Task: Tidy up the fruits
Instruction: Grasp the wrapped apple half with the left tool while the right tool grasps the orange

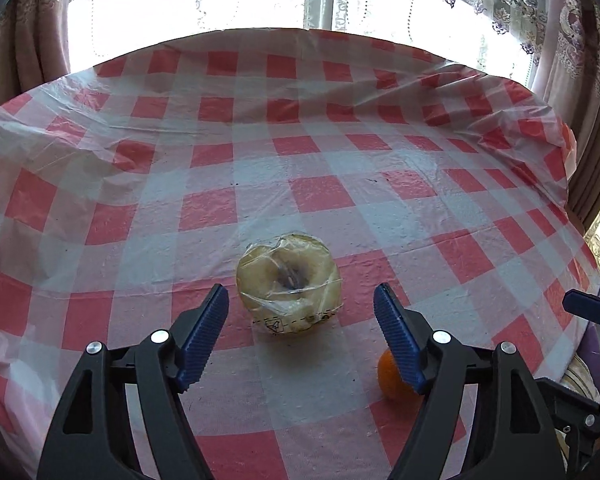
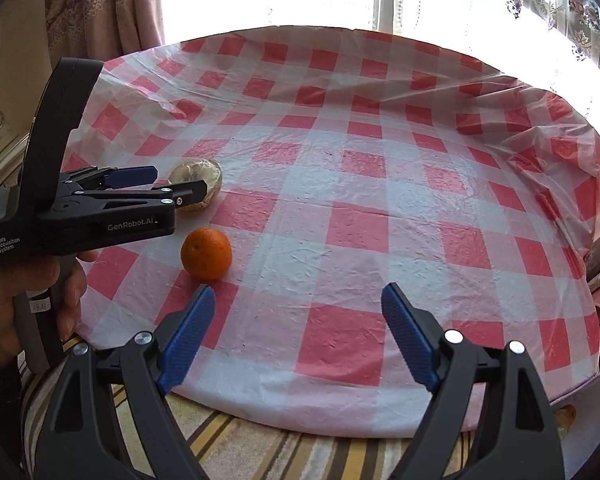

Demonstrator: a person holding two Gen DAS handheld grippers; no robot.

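The left gripper [image 1: 301,300] has its jaws spread wide and empty, and the pale yellow round fruit wrapped in clear plastic film [image 1: 289,282] sits on the red-and-white checked counter [image 1: 340,152] straight ahead of them, centred on the gap and just beyond the blue ribbed fingertips [image 1: 219,300]. The fruit is nearly round, with no real long axis, and its dimpled end is turned up towards the camera. From the right wrist view, that same left gripper [image 2: 176,184] reaches in from the side with its tips level with the wrapped fruit [image 2: 196,184]. The small orange mandarin [image 2: 206,253] lies near the counter's front edge, just ahead and to the left of the right gripper [image 2: 298,300], whose jaws are likewise apart and hold nothing. The left gripper is clearly nearer the wrapped fruit; a short push forward looks enough to bracket it.
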